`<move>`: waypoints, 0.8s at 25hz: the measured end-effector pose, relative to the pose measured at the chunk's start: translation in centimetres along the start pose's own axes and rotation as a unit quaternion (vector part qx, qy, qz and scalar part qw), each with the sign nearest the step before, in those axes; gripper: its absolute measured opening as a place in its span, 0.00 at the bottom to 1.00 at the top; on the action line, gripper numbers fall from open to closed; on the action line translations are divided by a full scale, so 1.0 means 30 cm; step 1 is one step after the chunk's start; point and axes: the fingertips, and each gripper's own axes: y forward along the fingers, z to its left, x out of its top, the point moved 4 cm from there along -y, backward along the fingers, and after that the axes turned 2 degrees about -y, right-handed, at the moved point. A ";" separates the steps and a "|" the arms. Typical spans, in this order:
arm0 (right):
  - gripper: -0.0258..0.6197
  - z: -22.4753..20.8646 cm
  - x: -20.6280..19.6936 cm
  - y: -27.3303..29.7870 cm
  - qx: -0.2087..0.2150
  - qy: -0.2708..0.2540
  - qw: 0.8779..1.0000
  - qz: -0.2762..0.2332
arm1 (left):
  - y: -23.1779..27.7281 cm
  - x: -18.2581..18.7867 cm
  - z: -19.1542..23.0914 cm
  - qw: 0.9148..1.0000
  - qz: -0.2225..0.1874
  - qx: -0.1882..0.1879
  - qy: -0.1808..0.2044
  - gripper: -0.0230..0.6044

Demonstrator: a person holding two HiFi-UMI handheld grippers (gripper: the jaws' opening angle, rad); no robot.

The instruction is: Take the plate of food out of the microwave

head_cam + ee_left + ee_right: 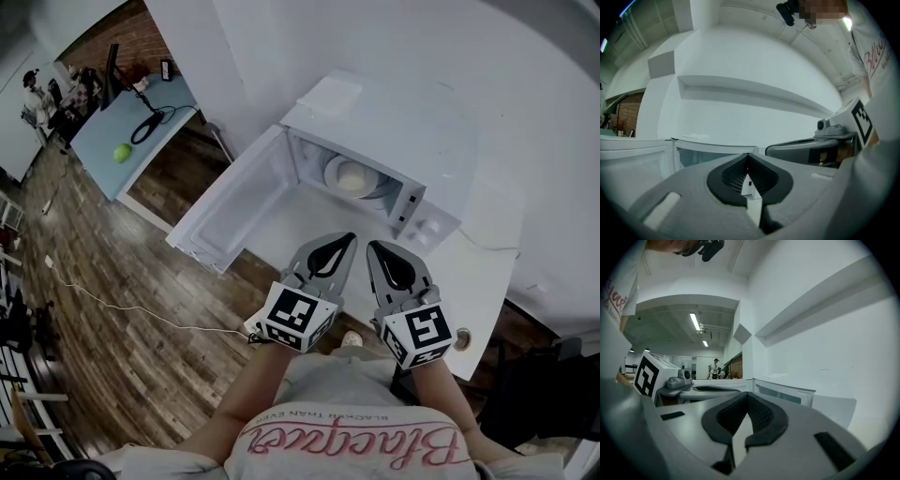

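The white microwave [384, 131] stands on a white table [487, 272] with its door [234, 202] swung wide to the left. Inside it, a white plate [370, 187] carries a pale round piece of food [352, 176]. My left gripper [350, 238] and right gripper [371, 245] are side by side in front of the opening, short of the plate. Both are shut with nothing between the fingers. The left gripper view shows its shut tips [748, 154] below the door's top edge [712, 146]. In the right gripper view, the tips [747, 394] meet too.
A light blue table [141, 131] at far left carries a green ball [121, 152] and a black cable. Wooden floor [112, 281] lies below it, with people standing at the far left. White wall rises behind the microwave. A round hole [461, 339] sits near the table's front corner.
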 end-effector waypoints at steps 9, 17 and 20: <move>0.06 -0.090 -0.027 0.020 0.027 0.022 0.999 0.006 | 0.099 -0.004 -0.010 1.000 0.013 0.022 0.002 0.05; 0.06 -0.122 -0.057 0.051 0.037 0.027 0.999 0.010 | 0.133 -0.042 0.014 0.998 0.037 0.043 0.006 0.05; 0.06 -0.124 -0.077 0.063 0.037 0.029 0.999 0.014 | 0.139 -0.064 0.040 0.998 0.043 0.053 0.000 0.05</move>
